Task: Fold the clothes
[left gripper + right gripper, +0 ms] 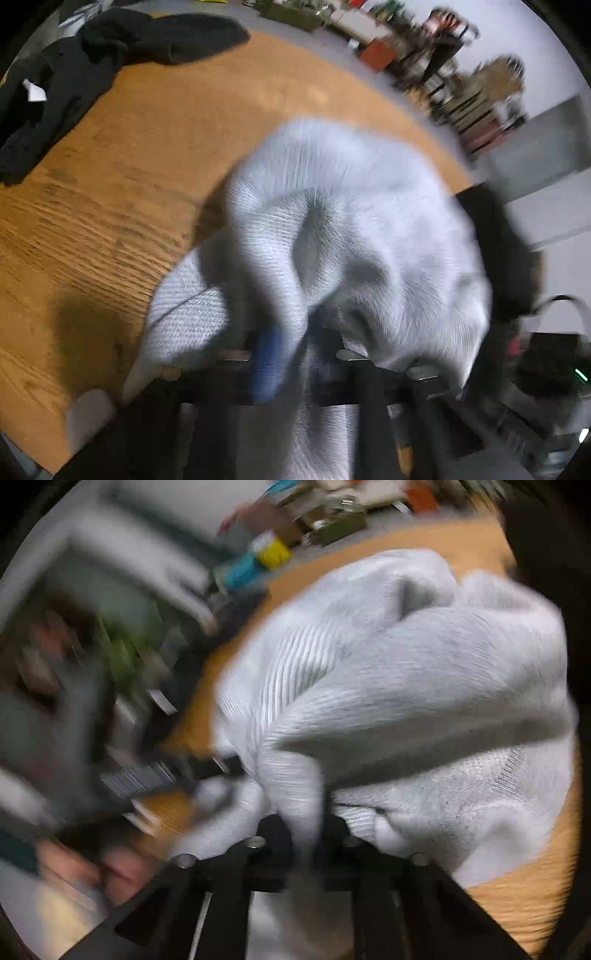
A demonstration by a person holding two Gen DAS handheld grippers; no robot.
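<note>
A pale grey knit garment [354, 236] is held bunched above the wooden table [122, 166]; folds of it are pinched in the closed left gripper [295, 354] and the closed right gripper [306, 834]. Dark clothes [92, 55] are heaped at the table's far edge

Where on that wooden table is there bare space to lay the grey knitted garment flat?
The wooden tabletop is bare between the crumpled black clothes at its far left corner and the grey knitted garment. A narrow bare strip also shows right of the garment in the right wrist view. The room's far edge looks cluttered.
</note>
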